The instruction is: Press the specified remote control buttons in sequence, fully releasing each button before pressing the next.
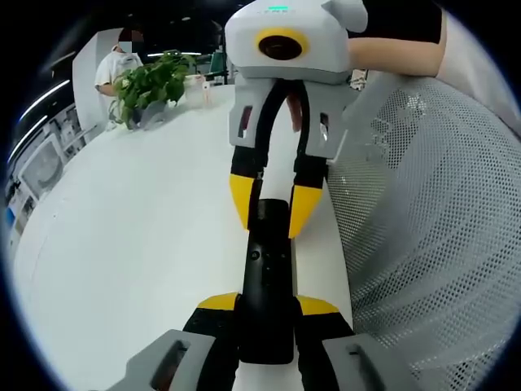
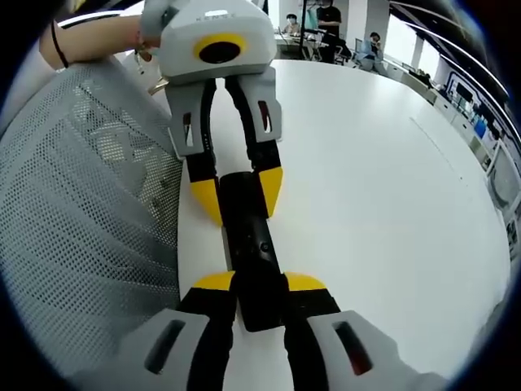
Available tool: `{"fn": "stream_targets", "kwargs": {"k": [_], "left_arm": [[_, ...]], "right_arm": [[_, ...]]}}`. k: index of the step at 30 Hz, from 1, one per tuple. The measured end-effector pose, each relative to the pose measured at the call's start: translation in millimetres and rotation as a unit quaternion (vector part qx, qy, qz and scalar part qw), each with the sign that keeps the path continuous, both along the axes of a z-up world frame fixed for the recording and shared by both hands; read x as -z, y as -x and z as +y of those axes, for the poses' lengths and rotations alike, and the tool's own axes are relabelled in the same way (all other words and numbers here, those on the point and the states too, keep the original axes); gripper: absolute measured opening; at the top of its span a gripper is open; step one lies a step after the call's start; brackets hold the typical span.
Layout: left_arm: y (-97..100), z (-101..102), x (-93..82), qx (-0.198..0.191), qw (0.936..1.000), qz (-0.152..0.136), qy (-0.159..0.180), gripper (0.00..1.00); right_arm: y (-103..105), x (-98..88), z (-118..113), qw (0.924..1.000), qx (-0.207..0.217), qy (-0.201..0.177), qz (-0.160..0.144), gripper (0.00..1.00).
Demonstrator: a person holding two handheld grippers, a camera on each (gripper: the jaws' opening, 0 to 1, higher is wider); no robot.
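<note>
Lying along centre frame on the white table [image 1: 138,244], the black remote control [image 1: 267,277] is clamped at both ends. Left gripper [image 1: 267,314], bottom of left gripper view, holds its near end; right gripper [image 1: 269,204] grips the far end. Mesh chair back [image 1: 440,228] fills right side; potted plant [image 1: 151,85] upper left.

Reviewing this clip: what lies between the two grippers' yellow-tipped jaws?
The slim black remote control spans the stretch; the left gripper and right gripper each clamp one end, in the left gripper view.
</note>
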State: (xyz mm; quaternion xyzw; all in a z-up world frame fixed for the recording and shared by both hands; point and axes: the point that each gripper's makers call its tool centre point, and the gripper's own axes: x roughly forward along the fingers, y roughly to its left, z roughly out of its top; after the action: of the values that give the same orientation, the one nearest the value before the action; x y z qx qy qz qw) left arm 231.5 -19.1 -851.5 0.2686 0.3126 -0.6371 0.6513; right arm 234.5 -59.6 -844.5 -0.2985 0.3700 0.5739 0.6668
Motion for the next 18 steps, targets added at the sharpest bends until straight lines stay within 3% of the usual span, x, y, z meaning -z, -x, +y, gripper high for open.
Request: {"fn": "stream_targets", "kwargs": {"k": [18], "left_arm": [[0.4,0.4,0.2,0.017,0.9998,-0.008,-0.005,0.26]], "right_arm": [[0.2,0.9,-4.0,1.0000,0.007,0.003,0.005,0.23]]}}
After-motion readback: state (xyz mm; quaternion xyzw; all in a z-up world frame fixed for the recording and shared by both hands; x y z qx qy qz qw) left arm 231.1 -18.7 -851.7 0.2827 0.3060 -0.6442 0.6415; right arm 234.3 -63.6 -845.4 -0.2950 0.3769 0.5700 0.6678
